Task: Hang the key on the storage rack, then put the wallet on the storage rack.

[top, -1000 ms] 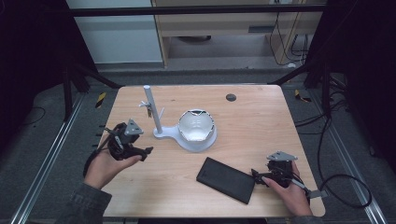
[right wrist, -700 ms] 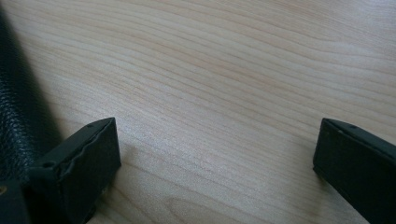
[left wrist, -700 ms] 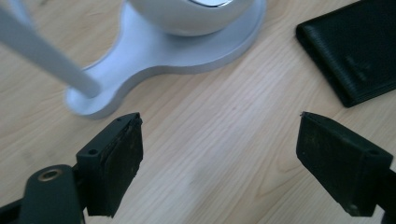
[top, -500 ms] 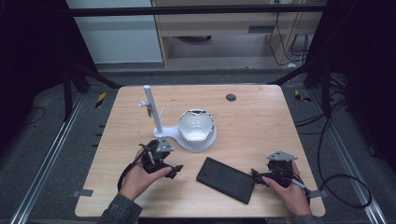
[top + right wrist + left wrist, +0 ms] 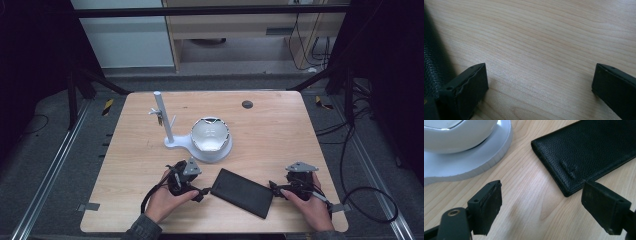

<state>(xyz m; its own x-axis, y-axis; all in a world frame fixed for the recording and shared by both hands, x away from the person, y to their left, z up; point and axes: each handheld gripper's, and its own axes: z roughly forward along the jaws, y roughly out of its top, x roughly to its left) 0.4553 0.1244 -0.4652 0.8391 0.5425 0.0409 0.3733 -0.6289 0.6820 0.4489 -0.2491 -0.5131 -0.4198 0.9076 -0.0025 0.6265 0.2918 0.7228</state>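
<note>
A flat black leather case (image 5: pixel 243 192) lies slantwise on the wooden table (image 5: pixel 270 135) near its front edge. My left gripper (image 5: pixel 202 192) rests just left of the case's near-left corner, jaws wide open. In the left gripper view the case (image 5: pixel 589 152) lies ahead to the right, with one fingertip (image 5: pixel 604 206) close to its corner and bare wood between the jaws of the left gripper (image 5: pixel 544 211). My right gripper (image 5: pixel 276 188) sits at the case's right end, open. In the right gripper view the case edge (image 5: pixel 431 60) runs along the left, beside the left finger (image 5: pixel 467 87) of the right gripper (image 5: pixel 544 90).
A white stand (image 5: pixel 172 142) with an upright post (image 5: pixel 163 115) and a round white bowl-shaped head (image 5: pixel 210 134) stands mid-table, just behind my left hand. A small dark disc (image 5: pixel 247 104) lies near the far edge. A cable (image 5: pixel 370 205) trails off the right side.
My left gripper has travelled from the table's left edge rightward and toward the front, ending at the case's left corner. The right gripper and the case have stayed put.
</note>
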